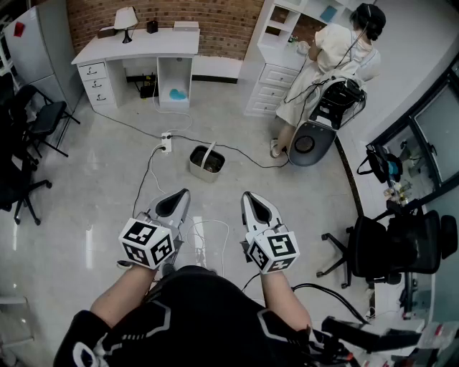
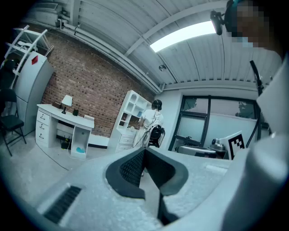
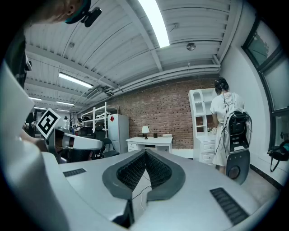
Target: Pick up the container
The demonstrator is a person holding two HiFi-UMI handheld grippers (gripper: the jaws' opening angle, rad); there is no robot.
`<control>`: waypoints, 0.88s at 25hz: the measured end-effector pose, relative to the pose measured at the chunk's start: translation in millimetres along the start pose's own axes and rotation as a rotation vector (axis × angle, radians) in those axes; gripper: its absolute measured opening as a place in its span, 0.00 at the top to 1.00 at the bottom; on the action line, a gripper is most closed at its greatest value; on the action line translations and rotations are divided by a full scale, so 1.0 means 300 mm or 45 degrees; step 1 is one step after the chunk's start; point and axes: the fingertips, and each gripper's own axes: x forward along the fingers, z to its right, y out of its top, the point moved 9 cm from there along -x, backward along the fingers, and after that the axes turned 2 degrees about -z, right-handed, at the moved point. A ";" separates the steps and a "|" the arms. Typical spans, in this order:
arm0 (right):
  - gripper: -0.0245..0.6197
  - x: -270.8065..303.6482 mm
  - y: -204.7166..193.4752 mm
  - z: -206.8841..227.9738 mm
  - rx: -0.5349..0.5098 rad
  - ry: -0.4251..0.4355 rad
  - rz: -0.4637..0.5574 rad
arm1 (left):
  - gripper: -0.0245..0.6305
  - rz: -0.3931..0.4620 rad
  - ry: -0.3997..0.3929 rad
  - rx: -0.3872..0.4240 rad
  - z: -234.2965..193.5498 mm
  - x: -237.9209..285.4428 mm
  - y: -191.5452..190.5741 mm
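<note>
I hold two tools: one left hand-held gripper (image 1: 185, 192) and one right hand-held gripper (image 1: 246, 193). On the floor (image 1: 107, 186) are one container (image 1: 206, 162) and one power strip (image 1: 166, 143). Beyond stand one white surface (image 1: 143, 44) with one lamp (image 1: 126, 20), one shelf unit (image 1: 276, 43) and one other person (image 1: 330, 57).

Left hand-held gripper (image 2: 143, 155) closed, empty.

A white-shaded lamp (image 1: 126, 19) stood on the long white surface (image 1: 154, 44); a tall white shelf unit (image 1: 275, 72) stood right of it.

Sm. grey container (image 1: 203, 173), handle (image 1: 211, 152) up, upright on floor (image 1: 107, 188)
</note>
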 end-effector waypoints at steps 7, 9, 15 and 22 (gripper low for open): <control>0.95 0.010 0.008 -0.017 -0.003 0.004 0.000 | 0.95 -0.003 -0.007 -0.001 -0.004 -0.005 0.003; 0.95 0.018 0.006 -0.023 -0.003 0.002 0.000 | 0.95 -0.003 -0.010 -0.002 -0.011 -0.008 0.004; 0.95 0.039 0.006 -0.042 0.035 -0.005 0.022 | 0.95 -0.008 -0.012 -0.013 -0.048 -0.022 0.002; 0.95 0.106 0.013 -0.092 0.032 -0.011 0.007 | 0.95 -0.002 -0.018 -0.029 -0.131 -0.045 0.019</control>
